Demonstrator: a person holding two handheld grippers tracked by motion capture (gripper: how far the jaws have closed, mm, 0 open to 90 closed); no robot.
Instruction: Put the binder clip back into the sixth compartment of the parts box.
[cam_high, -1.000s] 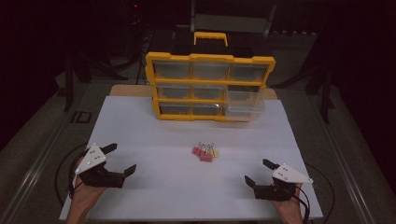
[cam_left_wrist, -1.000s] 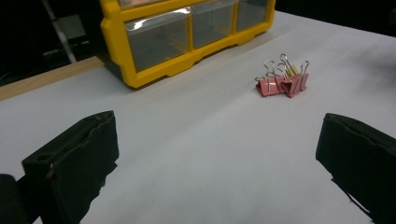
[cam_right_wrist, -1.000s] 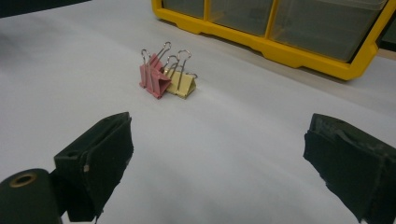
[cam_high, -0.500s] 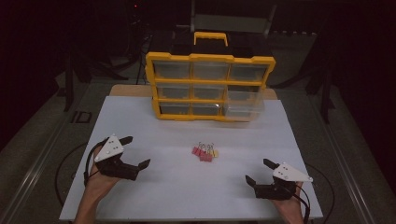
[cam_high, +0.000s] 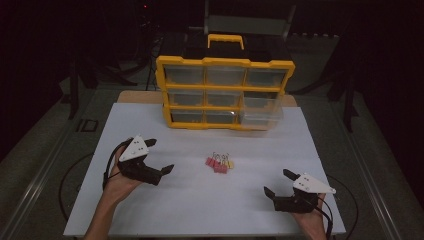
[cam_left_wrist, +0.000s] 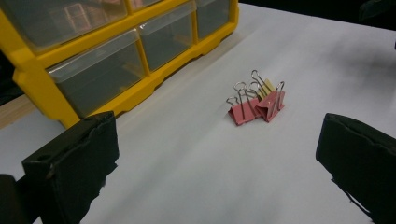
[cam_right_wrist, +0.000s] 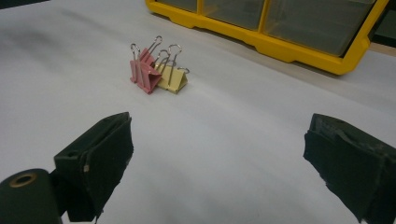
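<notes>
1. Two hand-held grippers are hovering over the white surface (cam_high: 200, 210), both released with jaws spread wide and nothing between them: the left hand-held gripper (cam_high: 159, 159) is sitting at about 8 o'clock from the middle of the surface, the right hand-held gripper (cam_high: 280, 183) at about 4 o'clock.

2. The binder clips (cam_high: 218, 163), a tight bunch of pink ones with one yellow, are lying near the middle of the surface, at roughly 3 o'clock from the left hand-held gripper and 10 o'clock from the right, apart from both.

3. The clips are touching one another with wire handles (cam_left_wrist: 248, 88) crossing. A jaw closing on one is likely catching a neighbour's handle too, so two may be coming up together or one dropping partway.

4. A low, sideways approach is risking a push rather than a grasp: the clips are small and light, and would probably be sliding across the smooth sheet or tipping over.

5. Pinching the springy wire loops instead of the folded body is inviting the clip to twist out.

6. The yellow drawer organiser (cam_high: 225, 92) is standing at 12 o'clock beyond the clips, and its lower right drawer (cam_high: 260, 116) is sticking out. A reach toward it is risking a knock on that drawer front, or a clip released short of it.
</notes>
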